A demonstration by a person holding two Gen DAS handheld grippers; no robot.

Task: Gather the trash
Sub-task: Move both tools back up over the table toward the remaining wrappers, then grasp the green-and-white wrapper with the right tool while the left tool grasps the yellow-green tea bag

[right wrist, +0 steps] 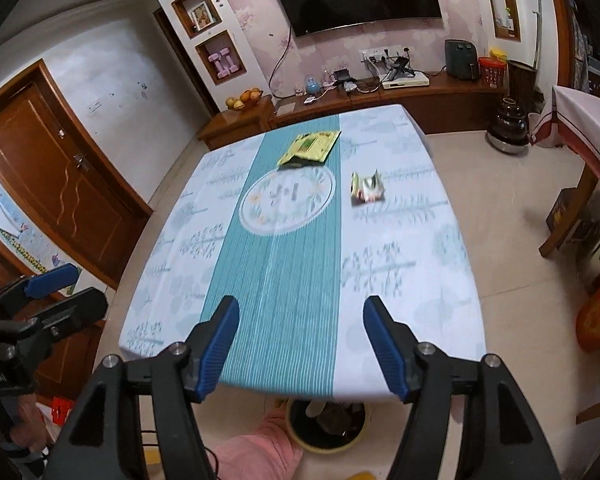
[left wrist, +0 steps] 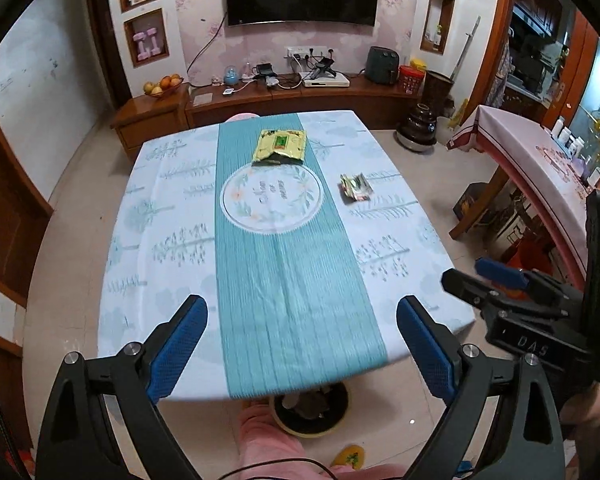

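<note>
Left claw (left wrist: 302, 320), right claw (right wrist: 300, 322): jaws wide, nothing held, above near edge of surface (left wrist: 148, 184).
Yellow packet (left wrist: 281, 146): far edge, centre strip.
Crumpled wrapper (left wrist: 355, 187): right of centre, well apart from the claws.
Bin (left wrist: 311, 410): on floor, under near edge.
Risk: flat packet slips under pads; tablecloth pinched with it.
Risk: light wrapper skids away on contact.

Print on yellow packet (left wrist: 281, 145) at twelve o'clock too small to read. Crumpled wrapper (right wrist: 366, 189) at one o'clock smeared by blur, label unreadable. Bin (right wrist: 329, 426) at six o'clock half hidden under table edge (right wrist: 300, 394), contents unclear. Pink-clad leg (left wrist: 268, 446) cut off by bottom edge.
</note>
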